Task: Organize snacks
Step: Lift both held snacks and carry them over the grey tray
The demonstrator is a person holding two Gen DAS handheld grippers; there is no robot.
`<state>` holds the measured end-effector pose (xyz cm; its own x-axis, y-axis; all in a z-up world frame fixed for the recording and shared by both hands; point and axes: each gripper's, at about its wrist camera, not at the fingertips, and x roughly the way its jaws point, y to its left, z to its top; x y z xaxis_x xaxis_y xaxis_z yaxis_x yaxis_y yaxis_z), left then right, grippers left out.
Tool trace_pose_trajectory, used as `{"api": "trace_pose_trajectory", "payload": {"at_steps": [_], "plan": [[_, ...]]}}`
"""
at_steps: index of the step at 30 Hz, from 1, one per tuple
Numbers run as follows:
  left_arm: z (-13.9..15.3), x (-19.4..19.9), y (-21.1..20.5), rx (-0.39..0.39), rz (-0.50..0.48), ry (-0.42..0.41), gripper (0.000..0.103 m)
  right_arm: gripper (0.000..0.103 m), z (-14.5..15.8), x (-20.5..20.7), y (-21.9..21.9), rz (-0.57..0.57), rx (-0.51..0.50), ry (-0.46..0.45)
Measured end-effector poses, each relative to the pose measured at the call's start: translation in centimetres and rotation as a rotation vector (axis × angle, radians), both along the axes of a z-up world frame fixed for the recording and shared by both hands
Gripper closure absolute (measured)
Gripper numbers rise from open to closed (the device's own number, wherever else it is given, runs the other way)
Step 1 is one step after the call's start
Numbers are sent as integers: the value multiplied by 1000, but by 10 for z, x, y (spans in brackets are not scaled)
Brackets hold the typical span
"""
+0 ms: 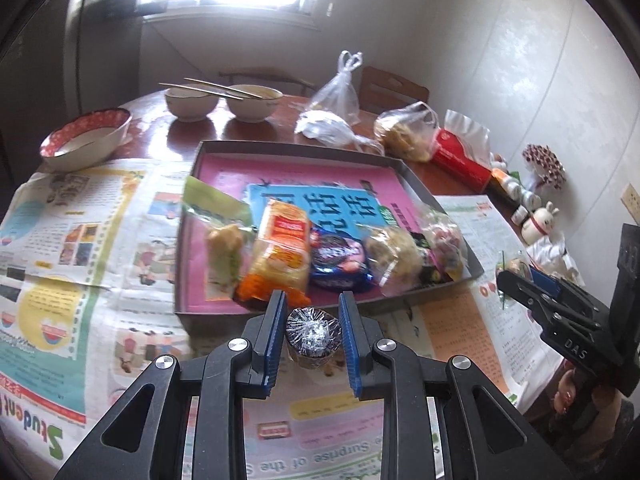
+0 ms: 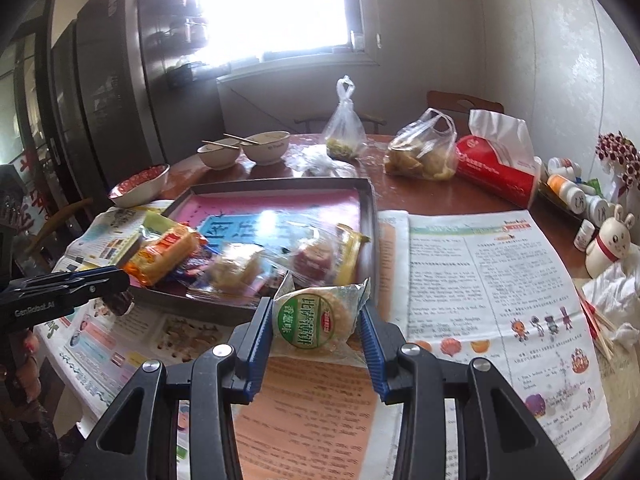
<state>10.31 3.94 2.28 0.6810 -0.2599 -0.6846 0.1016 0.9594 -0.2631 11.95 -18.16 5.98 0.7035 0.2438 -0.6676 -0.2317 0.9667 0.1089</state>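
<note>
Fingers (image 1: 280,328) angled downward, snacks (image 2: 312,316) clamped.

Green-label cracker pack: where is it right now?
Right wrist view, centre: the cracker pack sits clamped in the right gripper, held above the newspaper just in front of the tray's near right corner.

The right gripper (image 2: 316,320) holds a round cracker pack with a green label (image 2: 316,318) between its blue pads, above the newspaper (image 2: 480,264) covering the table. Just beyond it lies the shallow tray (image 2: 370,216), with an orange-wrapped snack (image 2: 164,256) and several clear-wrapped snacks along its near edge. At the left edge the left gripper (image 2: 116,292) reaches in holding a dark, clear-wrapped item (image 2: 120,304), while bowls (image 2: 244,150), plastic bags (image 2: 420,152) and a red tissue pack (image 2: 496,168) stand further back.
</note>
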Motion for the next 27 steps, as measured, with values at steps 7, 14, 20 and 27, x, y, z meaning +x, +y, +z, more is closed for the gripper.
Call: {"api": "trace_pose_trajectory", "payload": {"at_steps": [7, 14, 20, 27], "plan": [[4, 2, 21, 7, 65, -27, 76, 61, 2, 7, 20, 44, 5, -7], [-1, 12, 40, -1, 118, -30, 76, 61, 0, 17, 37, 75, 15, -2], [-4, 21, 45, 5, 138, -35, 76, 61, 0, 26, 50, 95, 19, -1], [-10, 30, 46, 16, 140, -34, 76, 61, 0, 34, 67, 127, 17, 0]]}}
